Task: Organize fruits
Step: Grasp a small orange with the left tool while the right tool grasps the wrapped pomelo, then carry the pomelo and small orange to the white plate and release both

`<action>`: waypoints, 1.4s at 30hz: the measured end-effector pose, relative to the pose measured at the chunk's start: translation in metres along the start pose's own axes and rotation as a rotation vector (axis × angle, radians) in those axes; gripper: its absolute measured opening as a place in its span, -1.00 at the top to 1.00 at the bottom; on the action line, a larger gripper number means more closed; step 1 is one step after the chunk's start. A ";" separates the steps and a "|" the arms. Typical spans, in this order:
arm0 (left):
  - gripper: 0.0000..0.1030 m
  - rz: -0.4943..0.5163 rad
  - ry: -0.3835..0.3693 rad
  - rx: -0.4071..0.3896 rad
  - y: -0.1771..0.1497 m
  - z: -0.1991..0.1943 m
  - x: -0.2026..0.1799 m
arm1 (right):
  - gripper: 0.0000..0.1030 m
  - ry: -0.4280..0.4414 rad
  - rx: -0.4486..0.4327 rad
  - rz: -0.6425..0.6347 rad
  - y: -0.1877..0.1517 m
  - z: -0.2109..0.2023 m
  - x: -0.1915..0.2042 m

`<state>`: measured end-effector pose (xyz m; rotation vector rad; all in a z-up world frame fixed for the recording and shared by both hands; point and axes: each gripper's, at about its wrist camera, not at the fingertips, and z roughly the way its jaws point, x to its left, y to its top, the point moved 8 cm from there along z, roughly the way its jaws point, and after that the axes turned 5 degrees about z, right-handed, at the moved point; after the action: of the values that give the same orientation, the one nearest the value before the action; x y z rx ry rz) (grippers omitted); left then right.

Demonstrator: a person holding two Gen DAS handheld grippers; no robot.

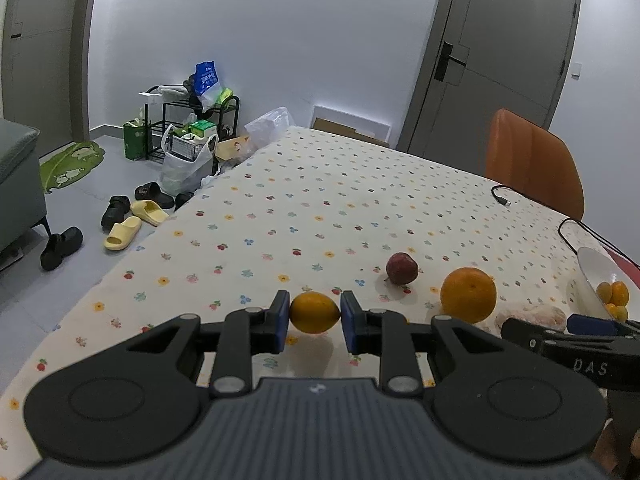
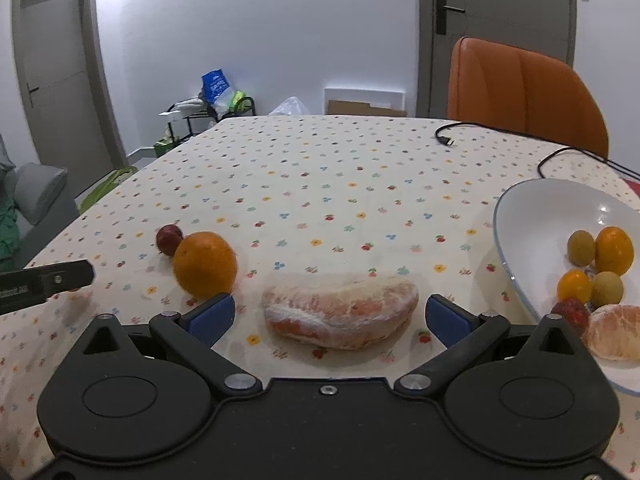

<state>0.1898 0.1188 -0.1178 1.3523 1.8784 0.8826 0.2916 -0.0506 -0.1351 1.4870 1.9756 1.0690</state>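
Your left tool (image 1: 315, 313) grips a small orange fruit (image 1: 315, 312); your right tool (image 2: 330, 314) is spread wide around the peeled pomelo wedge (image 2: 340, 310) on the table (image 2: 320, 184).

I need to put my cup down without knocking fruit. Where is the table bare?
Bare cloth runs from the red fruit and big orange back to the cable. Crowded: the near edge, around the pomelo wedge and bowl.

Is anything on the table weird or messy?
Nothing is spilled or broken. The odd bit is a peeled pomelo wedge lying bare on the tablecloth outside the white bowl.
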 end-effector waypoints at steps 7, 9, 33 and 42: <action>0.50 -0.015 0.002 0.002 -0.001 0.001 0.006 | -0.69 -0.010 0.015 -0.029 -0.001 0.009 0.003; 0.50 -0.013 0.006 0.001 -0.001 0.000 0.007 | -0.64 0.006 0.007 -0.028 -0.001 0.008 0.002; 0.50 0.061 -0.033 -0.053 0.007 -0.028 -0.038 | -0.64 0.048 -0.160 0.004 0.009 -0.065 -0.018; 0.50 0.099 -0.074 -0.068 0.012 -0.035 -0.069 | -0.64 0.013 -0.190 0.041 0.009 -0.083 -0.043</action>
<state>0.1851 0.0506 -0.0808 1.4272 1.7230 0.9248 0.2499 -0.1163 -0.0827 1.4274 1.8033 1.2491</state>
